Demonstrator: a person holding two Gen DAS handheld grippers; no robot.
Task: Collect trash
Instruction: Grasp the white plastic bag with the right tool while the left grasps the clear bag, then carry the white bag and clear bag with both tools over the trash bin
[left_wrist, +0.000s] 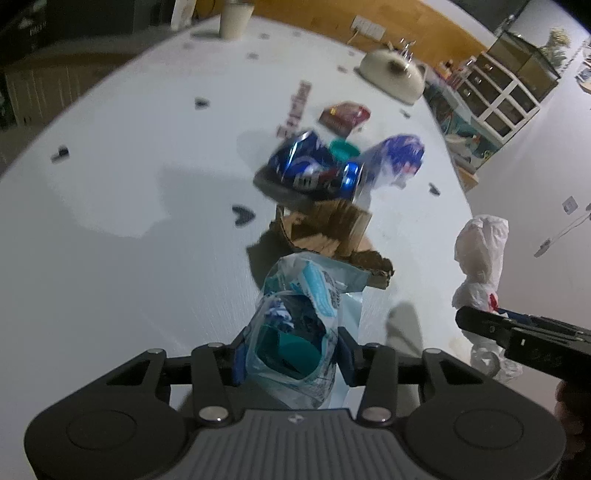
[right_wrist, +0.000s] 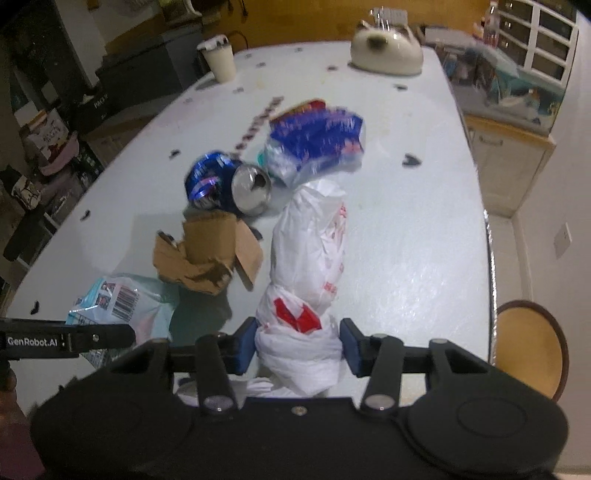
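My left claw (left_wrist: 291, 354) is clamped on the pale blue wrapper (left_wrist: 299, 317), held above the worktop (left_wrist: 129, 192). My right claw (right_wrist: 297, 345) grips the white bag (right_wrist: 306, 258). Beyond them lie torn cardboard (right_wrist: 210, 251), a crushed blue can (right_wrist: 229, 184) and a blue packet (right_wrist: 317, 140).

Home dining room, cluttered and lived-in.
White table (right_wrist: 406, 229) strewn with litter, cat-shaped ceramic dish (right_wrist: 386, 55), white-framed cabinet (left_wrist: 506, 96), round wooden stool (right_wrist: 532, 347) alongside.
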